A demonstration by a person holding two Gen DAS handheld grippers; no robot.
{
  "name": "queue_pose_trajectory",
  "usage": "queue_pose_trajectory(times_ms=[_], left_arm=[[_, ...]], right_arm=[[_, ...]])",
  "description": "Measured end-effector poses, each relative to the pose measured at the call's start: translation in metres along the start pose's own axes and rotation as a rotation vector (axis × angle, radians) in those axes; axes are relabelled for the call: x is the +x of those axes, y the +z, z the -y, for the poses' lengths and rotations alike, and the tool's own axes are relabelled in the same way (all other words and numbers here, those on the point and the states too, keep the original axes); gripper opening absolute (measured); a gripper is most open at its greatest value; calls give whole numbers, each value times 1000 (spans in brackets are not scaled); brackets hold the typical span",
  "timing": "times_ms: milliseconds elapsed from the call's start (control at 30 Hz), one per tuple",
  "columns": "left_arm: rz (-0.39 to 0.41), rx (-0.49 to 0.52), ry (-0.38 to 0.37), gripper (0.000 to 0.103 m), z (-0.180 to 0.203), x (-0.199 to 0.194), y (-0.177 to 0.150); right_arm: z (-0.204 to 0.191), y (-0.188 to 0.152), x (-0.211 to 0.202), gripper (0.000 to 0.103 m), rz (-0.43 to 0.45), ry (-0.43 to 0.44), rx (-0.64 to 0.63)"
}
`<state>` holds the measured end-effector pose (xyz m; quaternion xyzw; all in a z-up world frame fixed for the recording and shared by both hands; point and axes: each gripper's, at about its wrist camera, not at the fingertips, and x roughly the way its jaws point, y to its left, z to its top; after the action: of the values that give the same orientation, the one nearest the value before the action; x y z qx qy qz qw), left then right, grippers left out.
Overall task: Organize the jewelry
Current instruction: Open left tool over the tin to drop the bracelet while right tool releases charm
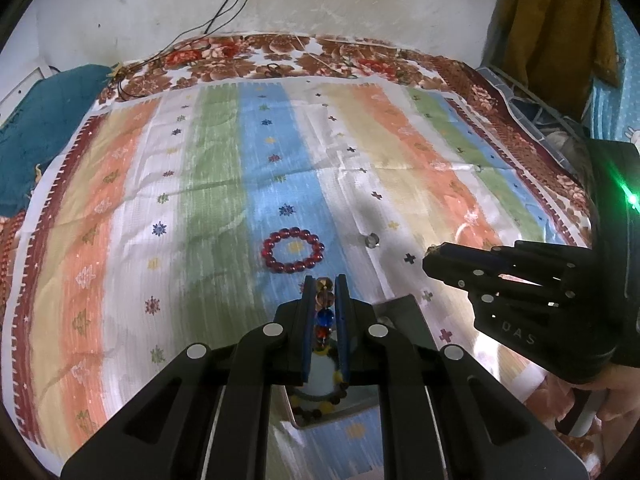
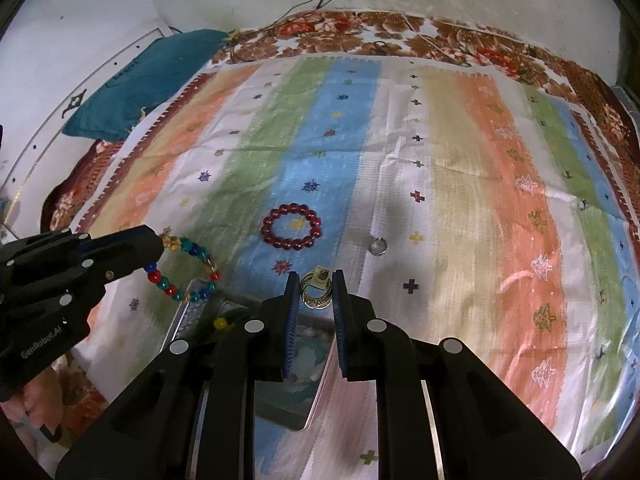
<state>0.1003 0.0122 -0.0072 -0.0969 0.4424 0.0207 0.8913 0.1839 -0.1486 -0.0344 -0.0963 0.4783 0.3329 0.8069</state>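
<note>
My left gripper (image 1: pixel 324 282) is shut on a multicoloured bead bracelet (image 1: pixel 324 316), which hangs as a loop (image 2: pixel 184 272) from its tips (image 2: pixel 160 245) above the cloth. My right gripper (image 2: pixel 316 280) is shut on a gold ring (image 2: pixel 316 292) and shows from the side (image 1: pixel 436 258) in the left wrist view. A dark red bead bracelet (image 1: pixel 293 251) (image 2: pixel 292 227) lies flat on the blue stripe ahead of both. A small silver ring (image 1: pixel 371 240) (image 2: pixel 378 246) lies on the white stripe to its right. A shallow metal tray (image 2: pixel 316 412) (image 1: pixel 404 316) sits under both grippers, mostly hidden.
A striped cloth (image 2: pixel 500 200) covers a floral bedspread (image 2: pixel 400 32) against a white wall. A teal cloth (image 2: pixel 132 88) lies at the far left, with cables beside it. A yellow bead (image 2: pixel 220 323) shows inside the tray. A hand (image 1: pixel 600 400) grips the right tool's handle.
</note>
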Motion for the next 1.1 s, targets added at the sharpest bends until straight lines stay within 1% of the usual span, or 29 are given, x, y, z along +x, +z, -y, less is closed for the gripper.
queue_pose_trajectory(times_ms=[100, 200, 333, 633, 733, 800, 833, 867, 900, 933, 1000, 1100], left_arm=[[6, 4, 1, 9, 3, -5, -5], [16, 24, 19, 9, 10, -10, -10], [18, 31, 18, 9, 13, -14, -15], [25, 19, -10, 9, 16, -23, -27], [15, -2, -25, 9, 13, -22, -29], [3, 1, -17, 10, 12, -19, -30], [0, -1, -9, 14, 12, -18, -30], [-5, -15, 7, 18, 9, -17, -29], [-1, -22, 13, 27, 7, -18, -29], [6, -32, 19, 30, 4, -19, -29], [18, -53, 24, 30, -1, -22, -28], [7, -83, 15, 31, -7, -20, -28]], right_arm=[[-1, -5, -2, 17, -3, 10, 4], [-3, -9, -5, 17, -3, 18, 9], [-8, -15, -8, 17, -5, 29, 11], [-13, -27, -14, 17, -17, 64, 7], [-15, -29, -14, 17, -22, 86, 1], [-16, -30, -14, 18, -26, 99, 2], [-15, -29, -13, 19, -27, 102, 4], [-14, -29, -13, 30, -27, 105, 10], [-12, -29, -13, 48, -26, 107, 19], [-9, -29, -13, 52, -24, 106, 32], [-5, -28, -12, 52, -26, 96, 49], [2, -27, -10, 52, -32, 85, 67]])
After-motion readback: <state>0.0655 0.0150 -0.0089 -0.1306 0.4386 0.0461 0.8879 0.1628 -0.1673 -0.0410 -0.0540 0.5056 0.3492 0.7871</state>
